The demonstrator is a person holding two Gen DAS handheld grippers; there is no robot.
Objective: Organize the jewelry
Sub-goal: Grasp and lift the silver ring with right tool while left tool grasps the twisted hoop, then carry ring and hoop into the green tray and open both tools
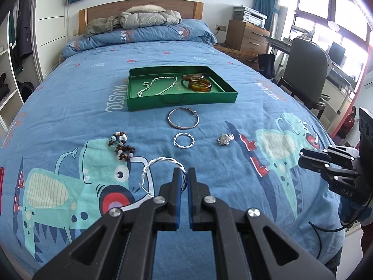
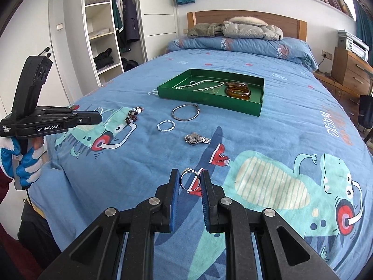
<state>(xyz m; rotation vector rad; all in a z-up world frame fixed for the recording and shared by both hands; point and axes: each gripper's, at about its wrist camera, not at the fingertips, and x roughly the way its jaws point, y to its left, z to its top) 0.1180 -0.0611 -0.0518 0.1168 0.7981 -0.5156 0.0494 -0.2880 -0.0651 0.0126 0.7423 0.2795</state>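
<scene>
Left gripper [image 1: 184, 175] pinches a twisted silver bangle [image 1: 160, 172]; right gripper [image 2: 190, 177] clasps a ring [image 2: 190, 178]; green tray [image 1: 181, 98] lies well ahead, bedspread between

Both my wrist cameras look low along their fingers up the bed [image 1: 70, 107] toward the headboard [image 1: 139, 8]. They share the green tray [image 1: 181, 102] at upper centre; each catches the other gripper at its frame edge.
</scene>
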